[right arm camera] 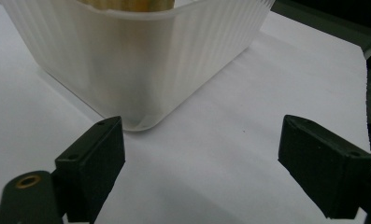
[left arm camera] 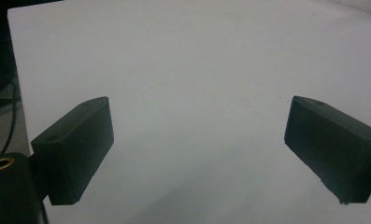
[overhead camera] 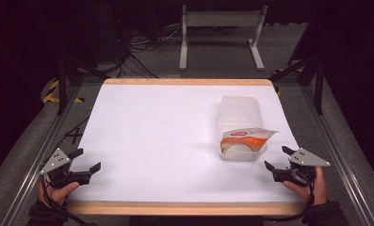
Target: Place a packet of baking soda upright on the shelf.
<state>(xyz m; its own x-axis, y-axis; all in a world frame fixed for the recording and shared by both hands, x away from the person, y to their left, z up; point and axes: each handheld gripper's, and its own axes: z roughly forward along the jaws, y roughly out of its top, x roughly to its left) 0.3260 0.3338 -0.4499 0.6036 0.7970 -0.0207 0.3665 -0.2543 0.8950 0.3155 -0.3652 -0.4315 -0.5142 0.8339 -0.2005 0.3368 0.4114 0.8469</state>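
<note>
step: likely pre-approach, no contact | left gripper (overhead camera: 87, 160) wide, empty | right gripper (overhead camera: 279, 158) wide, near translucent tub (overhead camera: 240, 117) holding bag (overhead camera: 247, 137) | next: probably close on tub

A tub (overhead camera: 239, 127) sits right of centre on the table (overhead camera: 142, 132); a packet (overhead camera: 248, 137) lies in its near end.

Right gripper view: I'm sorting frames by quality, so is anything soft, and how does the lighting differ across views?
Right gripper view: the tub looks soft and milky, and the right gripper has blurred edges. Left gripper view: dim, greyish table. High view: bright white table, dark surroundings, the bag in the tub slightly washed out.
</note>
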